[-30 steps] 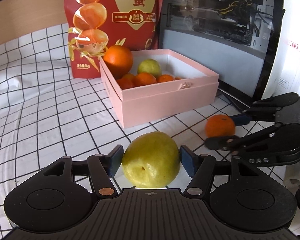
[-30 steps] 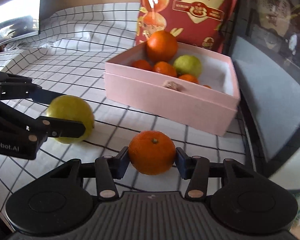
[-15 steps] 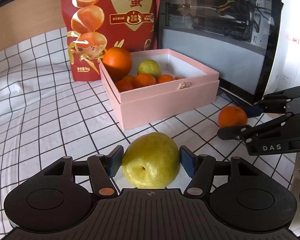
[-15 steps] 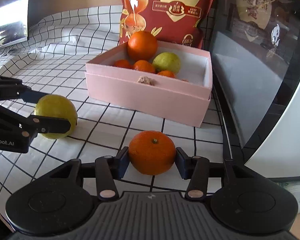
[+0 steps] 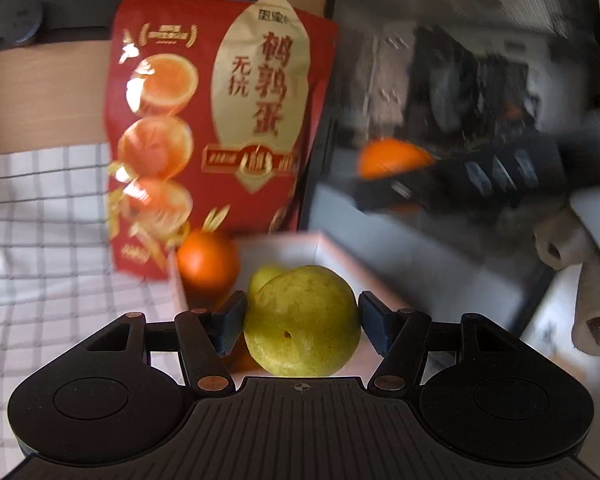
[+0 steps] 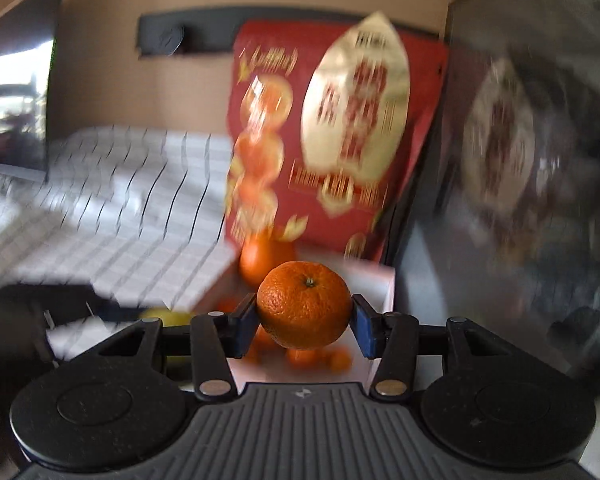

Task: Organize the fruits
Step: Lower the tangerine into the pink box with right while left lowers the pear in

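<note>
My left gripper (image 5: pixel 302 322) is shut on a yellow-green pear (image 5: pixel 302 322) and holds it in the air over the near edge of the pink box (image 5: pixel 324 246). A big orange (image 5: pixel 208 260) and another green fruit (image 5: pixel 262 278) lie in the box. My right gripper (image 6: pixel 304 320) is shut on a mandarin (image 6: pixel 304 304) above the box (image 6: pixel 380 280), with small oranges (image 6: pixel 300 356) below it. The right gripper also shows blurred high at the right of the left wrist view, with the mandarin (image 5: pixel 392 158).
A red snack bag (image 5: pixel 220 132) stands behind the box. A dark glass computer case (image 5: pixel 460 100) stands at the right. The checked cloth (image 5: pixel 40 220) covers the table at the left. A monitor (image 6: pixel 12 92) is at the far left.
Both grippers have lifted their fruit off the table and moved forward over the pink box. The views are motion-blurred.
</note>
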`<move>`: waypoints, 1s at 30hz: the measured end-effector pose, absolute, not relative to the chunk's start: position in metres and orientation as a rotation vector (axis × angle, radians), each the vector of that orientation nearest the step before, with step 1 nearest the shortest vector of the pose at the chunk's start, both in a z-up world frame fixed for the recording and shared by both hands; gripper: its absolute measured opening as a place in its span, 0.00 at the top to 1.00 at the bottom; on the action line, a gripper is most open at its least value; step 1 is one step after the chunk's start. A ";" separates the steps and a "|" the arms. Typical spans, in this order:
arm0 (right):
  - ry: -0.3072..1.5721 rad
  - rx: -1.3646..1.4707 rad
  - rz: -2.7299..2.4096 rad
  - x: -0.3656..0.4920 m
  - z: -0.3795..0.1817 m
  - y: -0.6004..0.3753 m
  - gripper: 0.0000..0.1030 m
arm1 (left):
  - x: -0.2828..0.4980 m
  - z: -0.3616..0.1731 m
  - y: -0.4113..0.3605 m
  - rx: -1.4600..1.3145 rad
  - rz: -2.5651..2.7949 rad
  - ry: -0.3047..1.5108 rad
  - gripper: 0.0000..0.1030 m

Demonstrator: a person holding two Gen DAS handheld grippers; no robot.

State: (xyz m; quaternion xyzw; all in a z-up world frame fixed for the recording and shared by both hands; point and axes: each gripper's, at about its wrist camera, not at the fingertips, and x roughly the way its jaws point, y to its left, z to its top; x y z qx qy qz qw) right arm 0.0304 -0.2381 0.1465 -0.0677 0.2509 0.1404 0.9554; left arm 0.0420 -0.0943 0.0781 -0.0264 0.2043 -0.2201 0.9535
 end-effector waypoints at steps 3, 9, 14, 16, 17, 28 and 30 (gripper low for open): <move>0.528 -0.139 0.232 0.074 0.173 -0.225 0.53 | 0.090 0.072 -0.117 -0.121 -0.490 0.462 0.35; 0.651 -0.149 0.139 0.147 0.167 -0.214 0.53 | 0.132 0.046 -0.144 -0.136 -0.532 0.588 0.39; 0.797 -0.107 0.114 0.178 0.131 -0.220 0.53 | 0.107 0.051 -0.138 0.002 -0.509 0.521 0.40; 0.859 -0.066 0.125 0.187 0.115 -0.220 0.53 | 0.093 0.049 -0.121 -0.012 -0.509 0.520 0.41; 0.880 -0.059 0.136 0.189 0.109 -0.219 0.53 | 0.085 0.049 -0.110 -0.030 -0.501 0.517 0.41; 0.855 0.061 0.197 0.178 0.085 -0.207 0.33 | 0.019 0.045 -0.004 -0.104 -0.264 0.567 0.41; 0.831 0.078 0.240 0.153 0.089 -0.207 0.32 | 0.009 0.042 0.001 -0.075 -0.247 0.582 0.41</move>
